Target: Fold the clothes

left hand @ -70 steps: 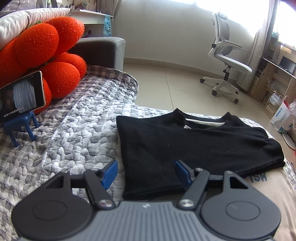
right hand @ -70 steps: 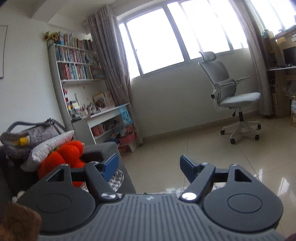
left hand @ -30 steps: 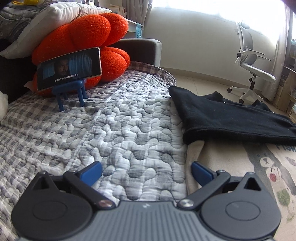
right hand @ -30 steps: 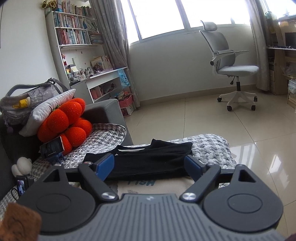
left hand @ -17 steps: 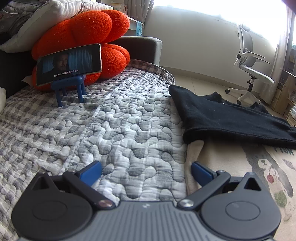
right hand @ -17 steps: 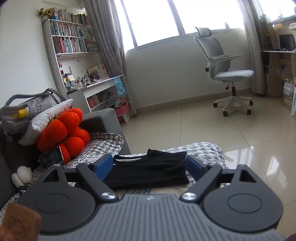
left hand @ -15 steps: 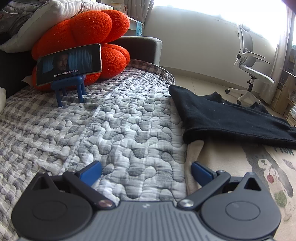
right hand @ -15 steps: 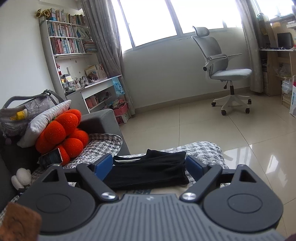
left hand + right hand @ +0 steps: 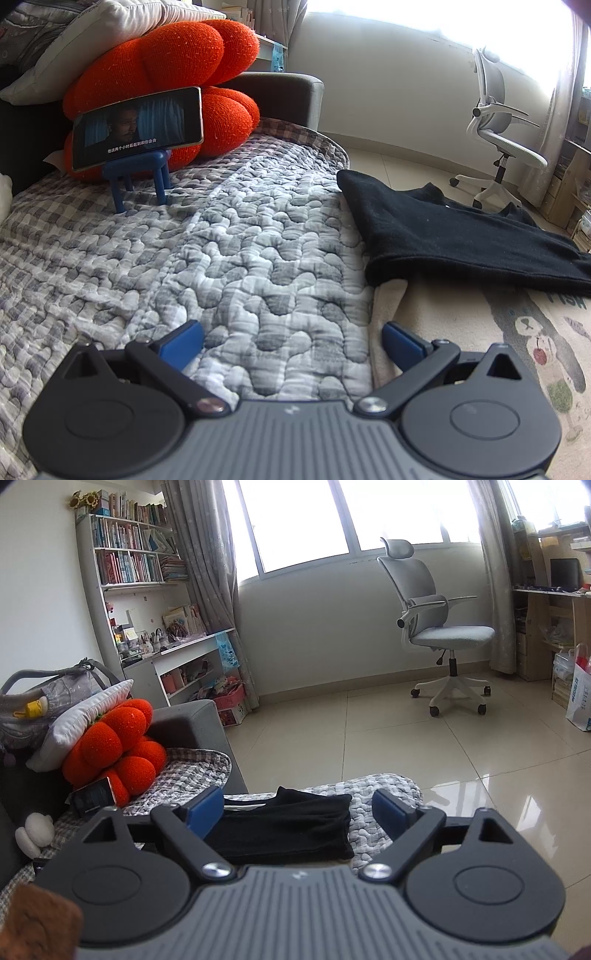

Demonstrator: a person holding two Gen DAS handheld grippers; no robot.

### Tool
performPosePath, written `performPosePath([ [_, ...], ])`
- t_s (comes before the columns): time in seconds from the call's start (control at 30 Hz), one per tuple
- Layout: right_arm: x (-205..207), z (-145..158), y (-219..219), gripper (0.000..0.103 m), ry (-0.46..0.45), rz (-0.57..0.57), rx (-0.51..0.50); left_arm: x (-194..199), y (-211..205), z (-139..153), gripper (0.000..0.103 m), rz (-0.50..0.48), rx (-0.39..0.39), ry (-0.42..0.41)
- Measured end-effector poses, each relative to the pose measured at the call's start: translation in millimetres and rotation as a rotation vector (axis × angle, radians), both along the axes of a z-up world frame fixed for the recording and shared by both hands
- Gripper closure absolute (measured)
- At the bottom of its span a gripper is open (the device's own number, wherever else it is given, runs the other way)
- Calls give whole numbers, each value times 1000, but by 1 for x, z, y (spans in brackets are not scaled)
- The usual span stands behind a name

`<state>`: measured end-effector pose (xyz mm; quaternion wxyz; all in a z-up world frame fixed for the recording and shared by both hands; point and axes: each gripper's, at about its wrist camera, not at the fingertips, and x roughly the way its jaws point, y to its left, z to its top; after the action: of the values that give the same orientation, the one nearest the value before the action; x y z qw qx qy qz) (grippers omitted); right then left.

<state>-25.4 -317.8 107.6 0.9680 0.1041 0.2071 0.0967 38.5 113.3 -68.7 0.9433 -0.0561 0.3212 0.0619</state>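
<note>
A folded black garment [image 9: 450, 236] lies flat on the bed, partly over a cream printed cloth [image 9: 480, 328]. In the right wrist view the same black garment [image 9: 288, 830] shows beyond and below the fingers. My left gripper [image 9: 291, 341] is open low over the grey quilted blanket [image 9: 236, 258], nothing between its blue pads, well short of the garment. My right gripper [image 9: 297, 812] is open too, held above the bed and apart from the garment, empty.
An orange flower cushion [image 9: 159, 85] and a phone on a blue stand [image 9: 138, 127] sit at the bed's head. A grey sofa arm [image 9: 192, 720], a bookshelf [image 9: 129, 576] and an office chair [image 9: 439, 635] stand on the tiled floor [image 9: 369, 734] beyond the bed's edge.
The left gripper has stayed put since a second ago. The right gripper has risen a little, so the black garment sits lower and smaller between its fingers.
</note>
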Motion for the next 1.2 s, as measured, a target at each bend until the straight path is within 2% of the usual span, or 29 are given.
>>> performPosePath([
  [0.2, 11, 1, 7, 11, 19, 15, -67, 0, 0, 0, 0, 0, 0, 0],
  [0.3, 19, -3, 10, 5, 44, 30, -132, 0, 0, 0, 0, -1, 0, 0],
  [0.47, 28, -32, 23, 5, 101, 83, -308, 0, 0, 0, 0, -1, 0, 0],
  [0.53, 36, -48, 24, 5, 131, 89, -327, 0, 0, 0, 0, -1, 0, 0],
  [0.73, 60, -87, 19, 5, 193, 40, -165, 0, 0, 0, 0, -1, 0, 0],
  [0.87, 78, -92, 18, 5, 221, -14, -141, 0, 0, 0, 0, -1, 0, 0],
  [1.03, 89, -90, 6, 5, 239, -68, -5, 0, 0, 0, 0, 0, 0, 0],
  [1.2, 94, -87, 16, 5, 207, -76, -23, 0, 0, 0, 0, 1, 3, 0],
])
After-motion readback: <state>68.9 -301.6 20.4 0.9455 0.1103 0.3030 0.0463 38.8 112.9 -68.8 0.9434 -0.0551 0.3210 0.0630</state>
